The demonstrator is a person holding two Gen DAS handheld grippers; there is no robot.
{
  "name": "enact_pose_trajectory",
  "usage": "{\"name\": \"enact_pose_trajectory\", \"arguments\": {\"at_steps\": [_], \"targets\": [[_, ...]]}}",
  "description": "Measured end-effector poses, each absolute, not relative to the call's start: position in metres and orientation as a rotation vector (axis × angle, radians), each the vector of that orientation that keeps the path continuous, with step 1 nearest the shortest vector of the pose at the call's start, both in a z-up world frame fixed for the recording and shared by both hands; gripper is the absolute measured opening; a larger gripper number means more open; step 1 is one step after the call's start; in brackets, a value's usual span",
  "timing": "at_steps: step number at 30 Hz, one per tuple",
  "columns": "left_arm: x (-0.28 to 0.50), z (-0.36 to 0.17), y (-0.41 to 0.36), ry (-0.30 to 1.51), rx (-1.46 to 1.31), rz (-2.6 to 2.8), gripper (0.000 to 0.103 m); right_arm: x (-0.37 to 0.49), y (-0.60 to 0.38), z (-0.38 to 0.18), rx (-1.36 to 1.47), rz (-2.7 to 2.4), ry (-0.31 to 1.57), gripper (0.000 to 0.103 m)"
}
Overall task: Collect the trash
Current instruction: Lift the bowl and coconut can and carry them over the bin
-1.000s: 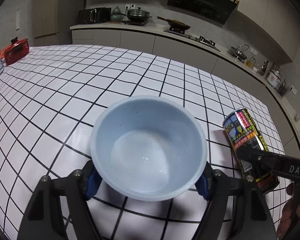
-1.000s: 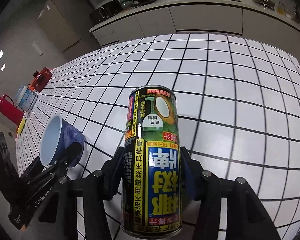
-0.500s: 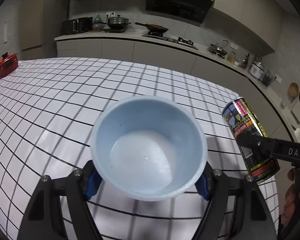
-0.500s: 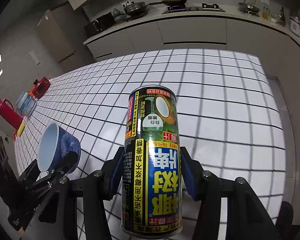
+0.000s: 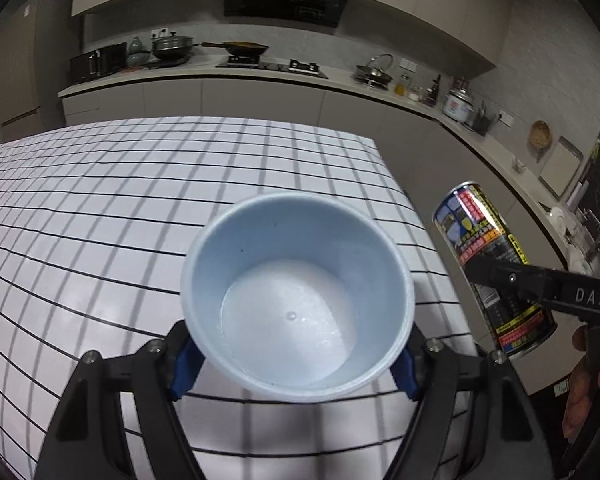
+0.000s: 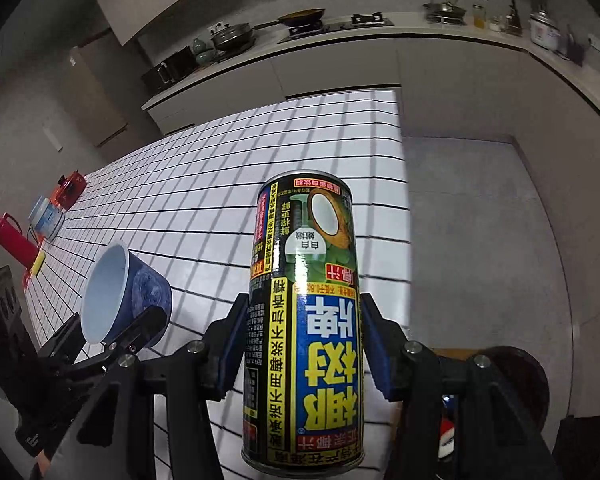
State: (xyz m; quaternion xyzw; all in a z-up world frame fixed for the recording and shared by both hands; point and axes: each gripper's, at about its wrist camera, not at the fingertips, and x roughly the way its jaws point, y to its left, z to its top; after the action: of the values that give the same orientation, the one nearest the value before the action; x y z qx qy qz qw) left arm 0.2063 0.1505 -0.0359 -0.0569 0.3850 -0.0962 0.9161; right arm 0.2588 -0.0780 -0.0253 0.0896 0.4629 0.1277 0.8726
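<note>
Blue cup [image 5: 298,312] clamped between left fingers [image 5: 182,364]; can [image 6: 304,320] gripped between right fingers [image 6: 374,348].

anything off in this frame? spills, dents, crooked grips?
Nothing stands out. The left gripper holds the blue cup by its sides; it looks empty. The right gripper clamps the drink can, label upside down in the right wrist view, no visible dents. No spill on the checked tablecloth.
</note>
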Motion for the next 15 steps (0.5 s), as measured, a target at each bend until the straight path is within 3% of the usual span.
{"name": "enact_pose_trajectory", "arguments": {"at_steps": [15], "targets": [[0.171, -0.026, 0.045, 0.792, -0.074, -0.298, 0.077, 0.195, -0.196, -0.017, 0.218, 0.167, 0.953, 0.055]]}}
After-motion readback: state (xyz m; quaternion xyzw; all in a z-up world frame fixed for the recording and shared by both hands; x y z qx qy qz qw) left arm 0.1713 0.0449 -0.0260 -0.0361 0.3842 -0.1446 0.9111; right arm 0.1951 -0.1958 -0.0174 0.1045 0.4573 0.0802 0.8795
